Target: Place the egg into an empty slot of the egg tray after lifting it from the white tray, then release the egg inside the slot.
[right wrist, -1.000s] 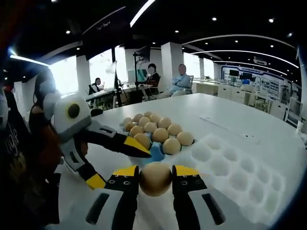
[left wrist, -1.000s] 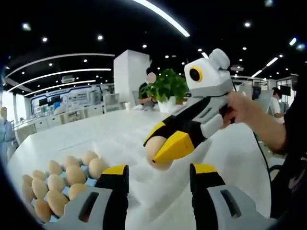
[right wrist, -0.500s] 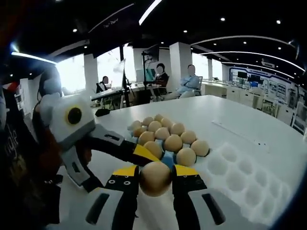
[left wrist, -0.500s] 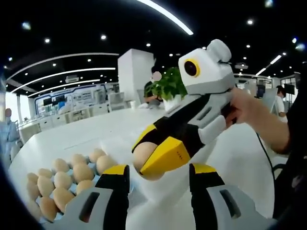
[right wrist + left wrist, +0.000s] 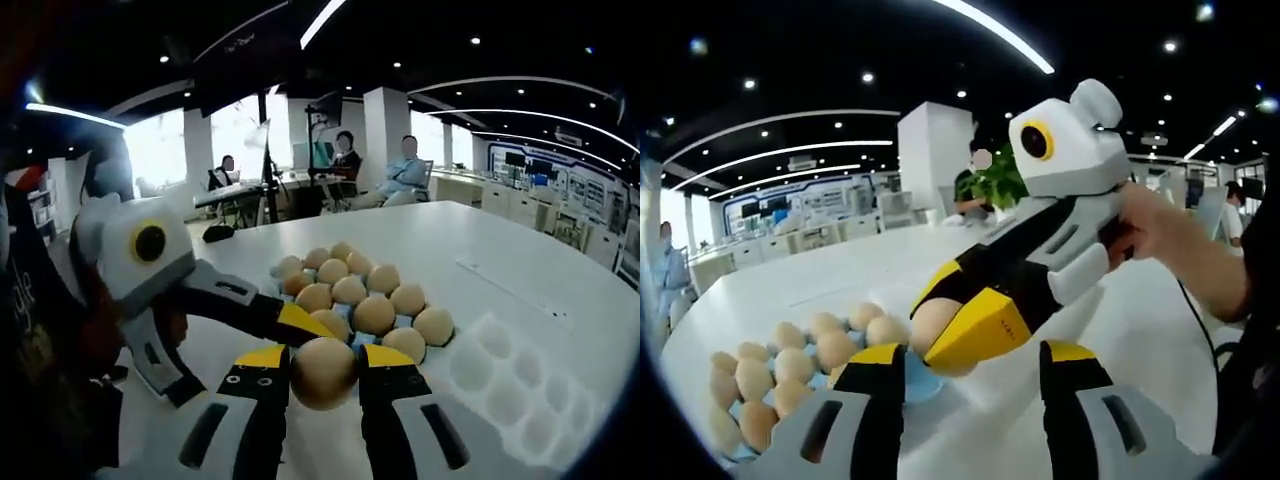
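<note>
Tan egg (image 5: 324, 372) pinched in right gripper (image 5: 324, 362) above blue egg tray (image 5: 915, 382), left gripper (image 5: 973, 362) spread and empty, white tray (image 5: 520, 385) beside eggs seen from right gripper view.

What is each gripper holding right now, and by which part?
Right gripper holds the egg by its two sides between its jaws. Left gripper holds nothing.

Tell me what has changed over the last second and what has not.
The right gripper, shut on the egg throughout, has carried it closer to the blue egg tray; in the left gripper view it now hangs right by the tray's near edge. Nothing was taken hold of or let go. The left gripper stays open, and the eggs in the tray keep their slots.
</note>
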Available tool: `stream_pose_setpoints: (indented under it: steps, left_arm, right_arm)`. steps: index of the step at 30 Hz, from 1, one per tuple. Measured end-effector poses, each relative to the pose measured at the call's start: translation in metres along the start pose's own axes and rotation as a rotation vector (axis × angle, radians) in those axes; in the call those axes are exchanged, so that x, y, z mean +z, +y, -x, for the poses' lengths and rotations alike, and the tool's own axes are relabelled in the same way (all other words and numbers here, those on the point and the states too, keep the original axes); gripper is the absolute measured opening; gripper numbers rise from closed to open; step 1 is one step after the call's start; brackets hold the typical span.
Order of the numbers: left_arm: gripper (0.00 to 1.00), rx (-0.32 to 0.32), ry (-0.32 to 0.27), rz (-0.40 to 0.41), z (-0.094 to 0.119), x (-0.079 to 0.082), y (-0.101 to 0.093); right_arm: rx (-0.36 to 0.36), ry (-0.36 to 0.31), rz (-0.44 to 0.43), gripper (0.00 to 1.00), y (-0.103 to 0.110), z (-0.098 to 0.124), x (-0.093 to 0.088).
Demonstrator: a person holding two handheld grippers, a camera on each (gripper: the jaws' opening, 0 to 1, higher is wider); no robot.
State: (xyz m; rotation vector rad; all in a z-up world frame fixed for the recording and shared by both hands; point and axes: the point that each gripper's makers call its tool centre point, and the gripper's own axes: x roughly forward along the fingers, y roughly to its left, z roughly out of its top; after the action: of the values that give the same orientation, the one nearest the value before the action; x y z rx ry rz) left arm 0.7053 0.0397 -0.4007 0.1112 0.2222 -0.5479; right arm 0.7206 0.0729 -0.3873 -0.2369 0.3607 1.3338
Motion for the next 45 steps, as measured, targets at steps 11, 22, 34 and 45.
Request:
stream_pose_setpoints:
  steps: [11,22,34,45]
  left_arm:
    - [0.61,0.048,-0.026,0.027,0.009,-0.002,0.020]
    - [0.64,0.062,-0.042,0.034,0.016,0.000,0.033]
    - [0.65,0.062,-0.047,0.039,0.018,0.000,0.039]
    - [0.65,0.067,-0.050,0.044,0.022,-0.002,0.041]
  right_arm:
    - [-0.009,0.014,0.002,0.29,-0.009,-0.013,-0.004]
    - [-0.015,0.039,-0.004,0.29,-0.020,-0.025,-0.009]
    - [-0.019,0.063,-0.010,0.29,-0.025,-0.032,-0.016]
    - [-0.021,0.095,-0.004,0.29,-0.028,-0.039,-0.027]
